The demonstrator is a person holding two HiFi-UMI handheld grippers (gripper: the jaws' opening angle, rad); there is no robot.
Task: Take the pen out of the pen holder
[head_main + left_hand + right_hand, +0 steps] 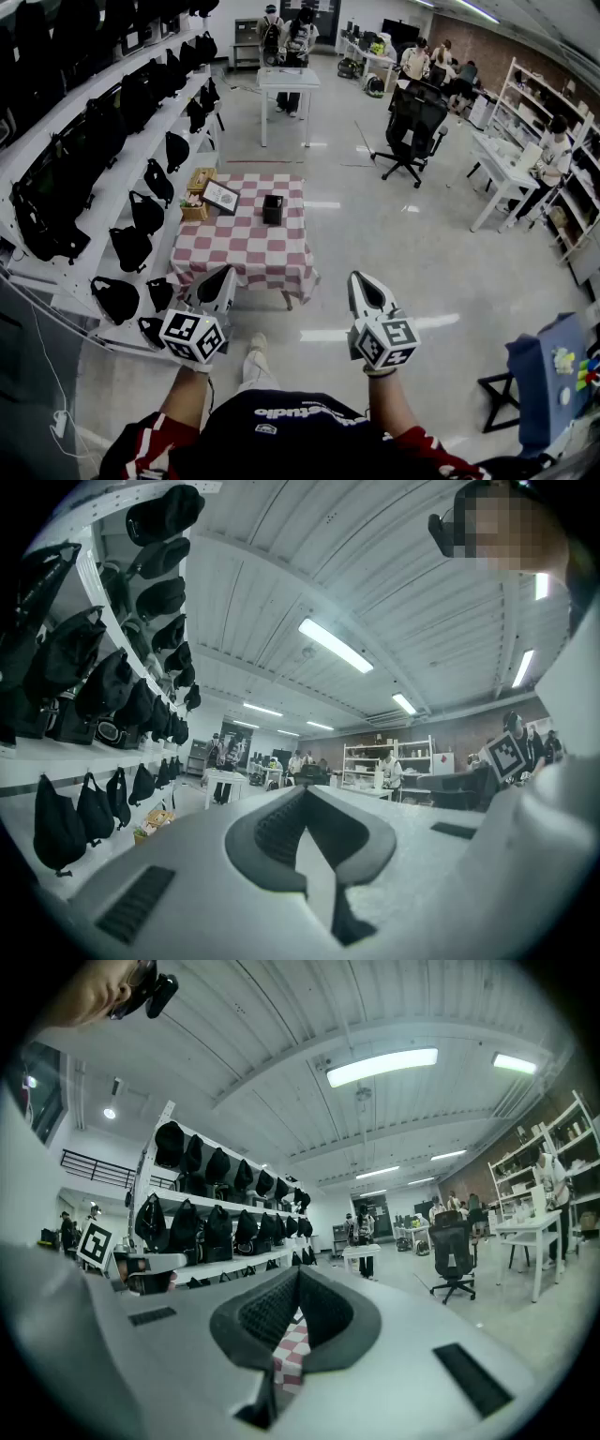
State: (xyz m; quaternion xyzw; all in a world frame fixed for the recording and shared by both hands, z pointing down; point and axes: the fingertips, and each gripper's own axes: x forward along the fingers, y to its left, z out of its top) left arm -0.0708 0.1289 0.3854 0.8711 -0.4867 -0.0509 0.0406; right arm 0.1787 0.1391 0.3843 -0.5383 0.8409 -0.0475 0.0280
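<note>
- Arms reach forward, level, from the person standing on the floor. The left hand-held gripper (pixel 225 274) has its jaws pressed together on nothing, as its own view shows.
- Alongside it, the right hand-held gripper (pixel 358 279) is likewise closed and empty, with only checked cloth showing beyond its pads.
- Ahead and lower stands the tabletop (pixel 246 246) under a red-and-white checked cloth, well apart from both tools.
- Towards the far middle of that cloth sits the pen holder (pixel 273 208), a small dark upright box. It lies straight ahead, between the two lines of reach, and by my reckoning a shade closer to the left one.
- Inside it, the pen is too small to make out. If it stands in the holder its long axis should be upright, so it would likely need a straight lift.
- Left of the holder lie a framed picture (pixel 221 196) and a wooden box (pixel 198 180).
- Nothing has been grasped yet, so closing the gap to the tabletop looks like the first job.
</note>
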